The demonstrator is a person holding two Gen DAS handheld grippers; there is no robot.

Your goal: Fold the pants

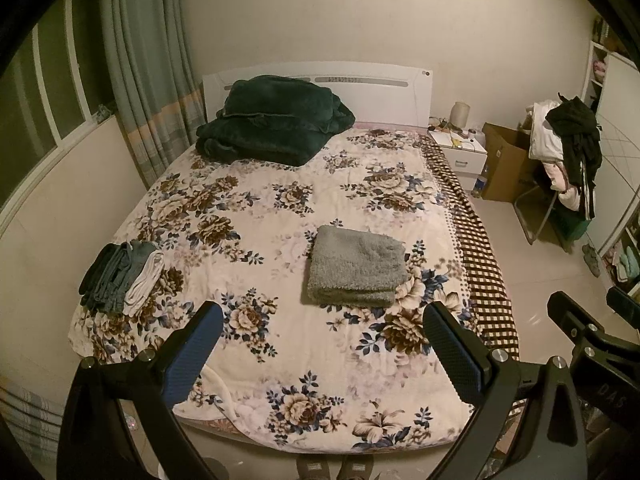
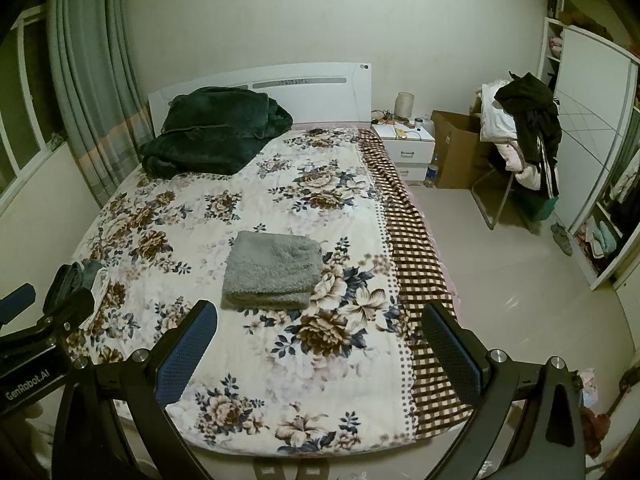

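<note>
The grey pants [image 1: 356, 266] already lay folded into a thick, squared bundle on the floral bedspread [image 1: 280, 208], toward the foot of the bed and nearer its checked right border than its left edge, so the folding itself looked finished and the step in hand seemed to be the pause between garments. The next move, as I judged it, called for reaching to the small stack of folded clothes [image 1: 122, 276] at the bedspread's left edge, either to add the bundle there or to fetch another piece. The left gripper [image 1: 322, 354] and the right gripper [image 2: 320, 354] both hung above the foot of the bedspread, side by side, tilted down toward it, jaws spread wide apart and holding nothing, well clear of the pants.
</note>
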